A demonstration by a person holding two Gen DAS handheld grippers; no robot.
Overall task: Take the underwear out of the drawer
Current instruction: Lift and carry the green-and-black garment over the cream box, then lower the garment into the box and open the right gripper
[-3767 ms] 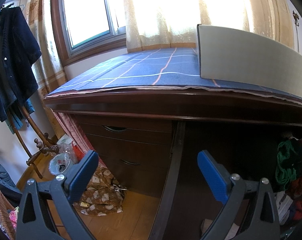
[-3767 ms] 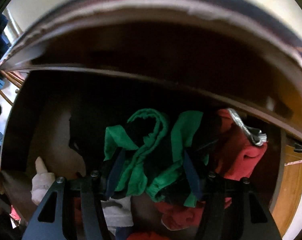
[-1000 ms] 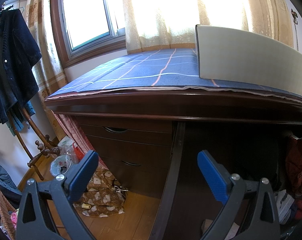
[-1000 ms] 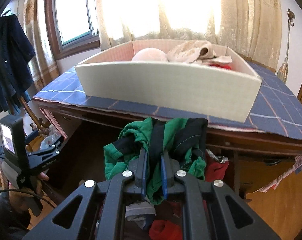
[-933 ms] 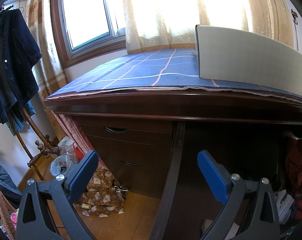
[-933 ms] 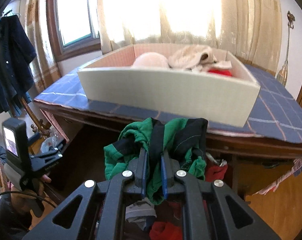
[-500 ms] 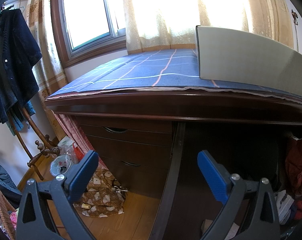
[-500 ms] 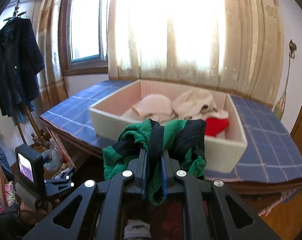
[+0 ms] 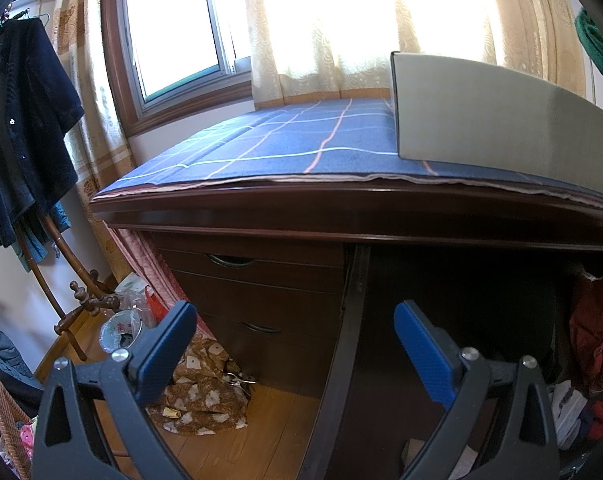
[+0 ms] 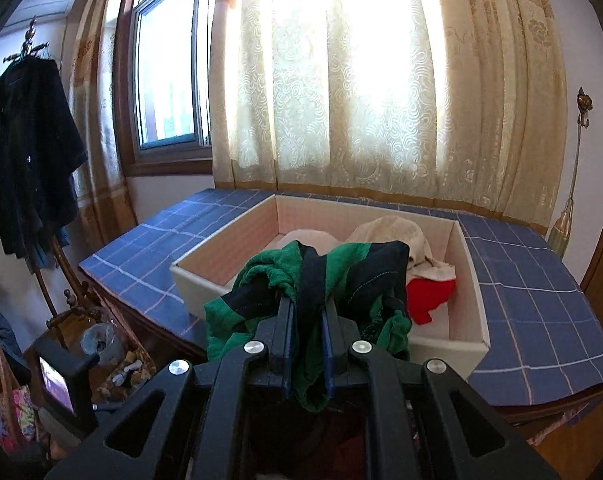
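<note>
Left of the white box (image 10: 467, 280) on the blue checked cloth (image 10: 153, 256), the left gripper (image 9: 293, 344) hangs with its tongs wide apart and nothing between them, low before the dark desk's drawers (image 9: 261, 280). The right gripper (image 10: 306, 344) has its tongs pinched narrow on the green and navy underwear (image 10: 313, 276), held just in front of the box, whose inside shows beige and red clothes (image 10: 425, 300).

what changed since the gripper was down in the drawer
The right gripper closed on the green underwear and lifted it out of the drawer, up in front of the box on the desk. The left gripper stayed open and still.
</note>
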